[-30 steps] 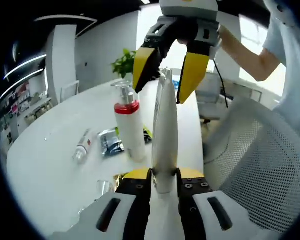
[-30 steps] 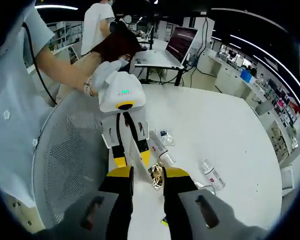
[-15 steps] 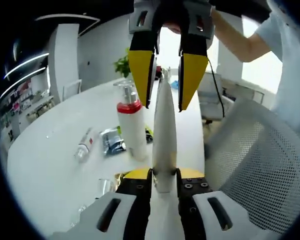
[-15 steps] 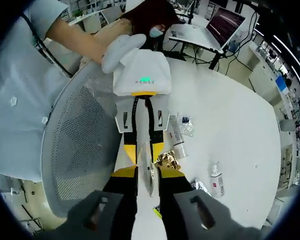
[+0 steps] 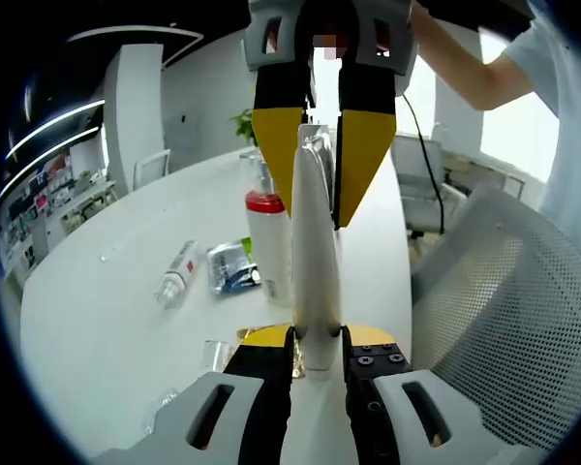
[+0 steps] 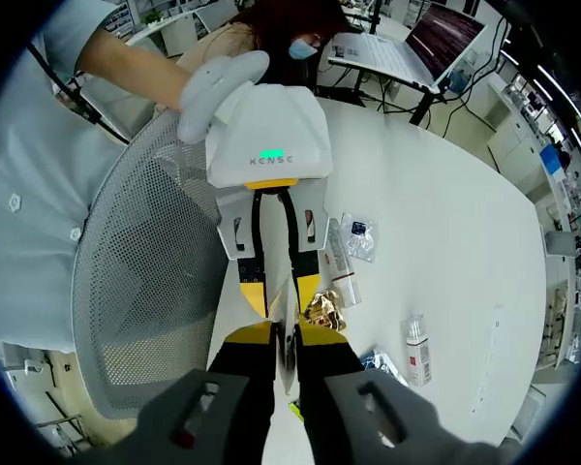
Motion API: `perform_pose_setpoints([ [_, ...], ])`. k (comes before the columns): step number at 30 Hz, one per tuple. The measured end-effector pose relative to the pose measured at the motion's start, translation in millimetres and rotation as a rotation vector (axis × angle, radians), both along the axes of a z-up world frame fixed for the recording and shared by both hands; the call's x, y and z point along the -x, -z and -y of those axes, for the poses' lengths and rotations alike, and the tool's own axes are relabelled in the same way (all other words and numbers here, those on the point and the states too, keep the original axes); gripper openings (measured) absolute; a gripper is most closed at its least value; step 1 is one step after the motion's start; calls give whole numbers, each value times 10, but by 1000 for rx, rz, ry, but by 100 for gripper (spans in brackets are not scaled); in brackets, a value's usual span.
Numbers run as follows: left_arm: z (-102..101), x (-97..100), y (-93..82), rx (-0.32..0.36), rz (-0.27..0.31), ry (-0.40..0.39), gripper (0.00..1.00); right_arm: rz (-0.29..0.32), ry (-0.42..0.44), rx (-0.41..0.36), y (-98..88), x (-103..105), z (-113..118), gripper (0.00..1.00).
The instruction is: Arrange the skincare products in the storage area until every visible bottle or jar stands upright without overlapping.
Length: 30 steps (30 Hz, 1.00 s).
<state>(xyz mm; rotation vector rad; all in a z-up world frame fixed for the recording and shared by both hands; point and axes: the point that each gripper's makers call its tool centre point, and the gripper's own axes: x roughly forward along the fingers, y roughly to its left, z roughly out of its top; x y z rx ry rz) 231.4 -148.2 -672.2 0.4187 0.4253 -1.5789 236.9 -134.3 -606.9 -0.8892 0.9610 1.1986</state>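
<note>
Desk: pump bottle upright behind tube; sachet left of bottle; small bottle lying further left. Mesh chair right of desk.

The right gripper, which a second ago was hanging open just above the white tube, is now closing its yellow jaws onto the tube's crimped top end.

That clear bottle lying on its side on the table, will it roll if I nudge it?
Probably. The clear bottle looks round and lies flat on the smooth white table, so a sideways nudge would likely roll it. It seems small and light, so it may skid too.
</note>
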Motion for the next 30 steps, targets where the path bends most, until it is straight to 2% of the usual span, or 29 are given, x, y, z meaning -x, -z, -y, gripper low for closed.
perform_pose_setpoints([
  [15,109,-204,35,-14,-1,-25,16,13,34,22,0,-180,108,7],
  [30,256,-419,62,-27,-12,-66,16,17,93,23,6,-454,262,7],
])
